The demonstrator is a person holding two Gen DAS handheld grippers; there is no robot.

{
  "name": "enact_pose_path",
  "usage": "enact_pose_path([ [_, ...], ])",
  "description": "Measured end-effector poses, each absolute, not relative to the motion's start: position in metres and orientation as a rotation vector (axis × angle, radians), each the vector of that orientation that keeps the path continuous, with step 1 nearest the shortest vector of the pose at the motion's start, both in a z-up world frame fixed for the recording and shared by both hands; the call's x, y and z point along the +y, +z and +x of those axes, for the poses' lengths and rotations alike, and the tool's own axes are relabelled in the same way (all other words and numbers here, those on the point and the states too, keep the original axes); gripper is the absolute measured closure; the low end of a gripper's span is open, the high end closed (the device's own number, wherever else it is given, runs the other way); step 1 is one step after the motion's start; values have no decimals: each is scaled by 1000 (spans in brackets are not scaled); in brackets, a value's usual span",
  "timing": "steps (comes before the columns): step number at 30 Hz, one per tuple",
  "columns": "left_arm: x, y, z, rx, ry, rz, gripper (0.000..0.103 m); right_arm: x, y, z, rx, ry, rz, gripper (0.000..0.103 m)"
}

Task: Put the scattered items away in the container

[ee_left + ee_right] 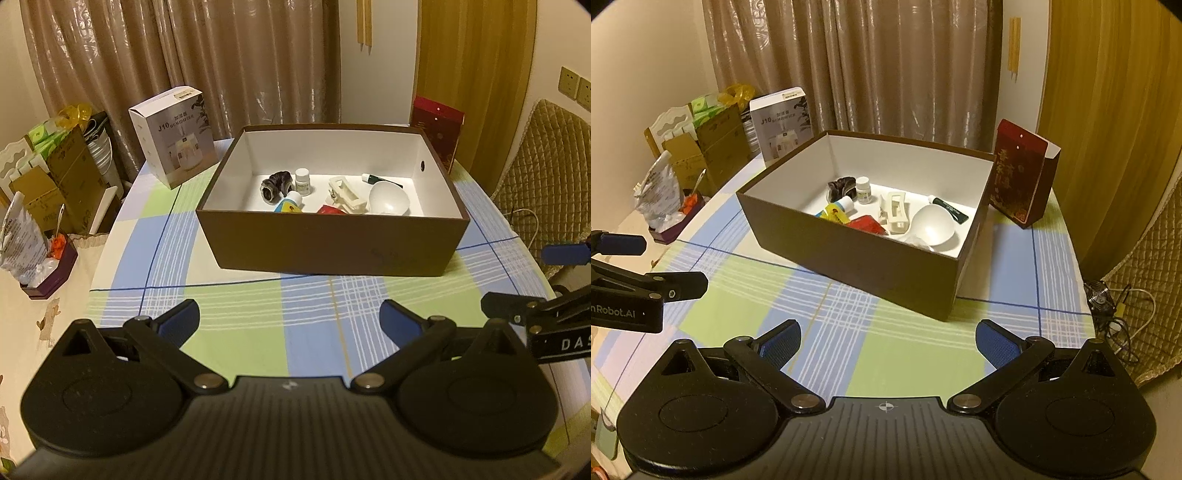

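The left hand-held gripper (290, 319) hovered over the near part of the tabletop (258, 332), its blue-padded fingers (181, 317) spread wide with nothing between them. The right hand-held gripper (888, 341) hung just beside it over the same near stretch of checked cloth, its jaws equally wide and empty; part of its black frame showed at the right edge of the left wrist view.

Beyond both, toward the far edge of the tabletop, sat the brown box (332, 247) with a white inside, open at the top. All the small items lay in it. Along the back wall rested a dark hair scrunchie (275, 186) and, just beside it, a small white pill bottle (303, 181) standing upright. Nearer the front wall lay a tube with a white cap (838, 208), touching or nearly touching a red packet (866, 223). In the middle lay a cream hair claw (895, 212), and beside it a white bowl (932, 223) tilted on its side. A dark green tube (951, 210) lay by the box's right wall, behind the bowl.

At the far left corner of the tabletop stood a humidifier carton (173, 134), and at the far right corner a red gift bag (1021, 177), both apart from the brown box.
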State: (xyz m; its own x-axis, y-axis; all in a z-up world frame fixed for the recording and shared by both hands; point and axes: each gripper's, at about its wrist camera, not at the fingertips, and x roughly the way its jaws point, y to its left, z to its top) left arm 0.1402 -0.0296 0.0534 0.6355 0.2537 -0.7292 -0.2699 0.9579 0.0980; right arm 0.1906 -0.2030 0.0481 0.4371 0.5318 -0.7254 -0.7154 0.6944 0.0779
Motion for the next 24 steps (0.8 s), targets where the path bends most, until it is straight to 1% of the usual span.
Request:
enact_pose_path([
  [11, -42, 50, 135, 832, 290, -4, 1, -208, 45, 182, 770, 788, -265, 0],
  [24, -31, 48, 146, 827, 265, 25, 1, -198, 44, 188, 778, 763, -245, 0],
])
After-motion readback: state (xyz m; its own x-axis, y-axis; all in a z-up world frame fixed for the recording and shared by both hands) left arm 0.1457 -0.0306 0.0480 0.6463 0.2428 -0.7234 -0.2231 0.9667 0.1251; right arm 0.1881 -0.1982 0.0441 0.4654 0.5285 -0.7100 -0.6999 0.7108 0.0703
